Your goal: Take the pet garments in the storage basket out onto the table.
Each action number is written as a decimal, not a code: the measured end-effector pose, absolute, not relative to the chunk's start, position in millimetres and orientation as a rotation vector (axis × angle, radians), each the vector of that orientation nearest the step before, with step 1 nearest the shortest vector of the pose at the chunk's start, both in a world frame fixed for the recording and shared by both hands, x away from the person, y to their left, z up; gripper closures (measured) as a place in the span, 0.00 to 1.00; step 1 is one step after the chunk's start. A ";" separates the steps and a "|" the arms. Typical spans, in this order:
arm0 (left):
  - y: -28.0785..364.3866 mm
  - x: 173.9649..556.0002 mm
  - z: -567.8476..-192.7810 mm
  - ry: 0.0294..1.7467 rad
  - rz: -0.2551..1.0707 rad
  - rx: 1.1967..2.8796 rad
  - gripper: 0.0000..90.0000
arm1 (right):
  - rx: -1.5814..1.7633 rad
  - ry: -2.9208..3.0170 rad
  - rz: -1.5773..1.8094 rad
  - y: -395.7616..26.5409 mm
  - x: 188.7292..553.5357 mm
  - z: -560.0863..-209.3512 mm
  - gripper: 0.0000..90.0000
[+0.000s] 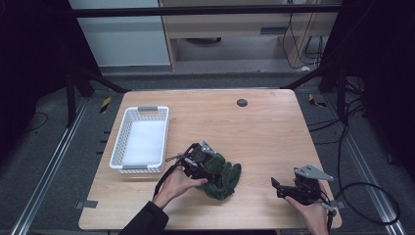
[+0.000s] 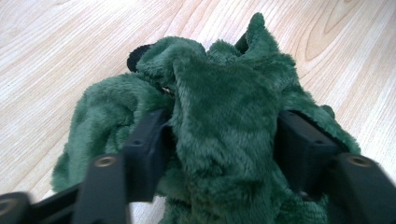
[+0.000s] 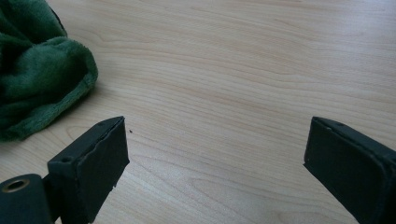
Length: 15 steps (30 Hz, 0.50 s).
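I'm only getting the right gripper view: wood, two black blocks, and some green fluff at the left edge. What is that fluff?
Observer: It's a crumpled dark green plush cloth, lying near the front of the light wooden table.
Operator: Is anything touching it?
Observer: Yes. The left gripper is on it, with a fold of the plush between its two black jaws. I can't tell whether they are squeezing it.
Operator: Is there anything else on the table?
Observer: A white perforated plastic basket stands on the left side of the table, apart from the cloth.
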<state>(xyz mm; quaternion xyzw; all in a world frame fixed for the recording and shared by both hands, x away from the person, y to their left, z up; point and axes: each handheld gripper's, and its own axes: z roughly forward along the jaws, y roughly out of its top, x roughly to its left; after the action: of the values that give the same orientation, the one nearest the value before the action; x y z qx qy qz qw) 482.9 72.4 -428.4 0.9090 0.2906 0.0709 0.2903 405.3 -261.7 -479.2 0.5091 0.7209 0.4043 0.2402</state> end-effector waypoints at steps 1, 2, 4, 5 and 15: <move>72.8 482.7 -428.3 0.773 0.189 2.427 0.37 | 1.393 1.972 1.106 -261.8 405.3 -479.2 0.07; 72.8 482.7 -428.3 0.773 0.189 2.427 0.34 | 1.393 1.972 1.106 -261.8 405.3 -479.2 0.07; 74.2 482.3 -427.3 0.778 0.183 2.426 0.31 | 1.392 1.971 1.106 -262.1 405.2 -479.2 0.07; 75.3 481.8 -426.4 0.782 0.187 2.420 0.29 | 1.393 1.970 1.106 -262.2 405.3 -479.2 0.07; 95.5 473.0 -410.5 0.816 0.245 2.325 0.20 | 1.399 1.965 1.105 -262.7 405.3 -479.1 0.07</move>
<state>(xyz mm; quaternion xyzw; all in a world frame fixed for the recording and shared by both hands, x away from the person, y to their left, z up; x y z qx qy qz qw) 473.0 95.5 -410.5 0.8875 0.3113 0.0934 0.3265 405.3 -262.7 -479.1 0.5116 0.7187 0.4042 0.2416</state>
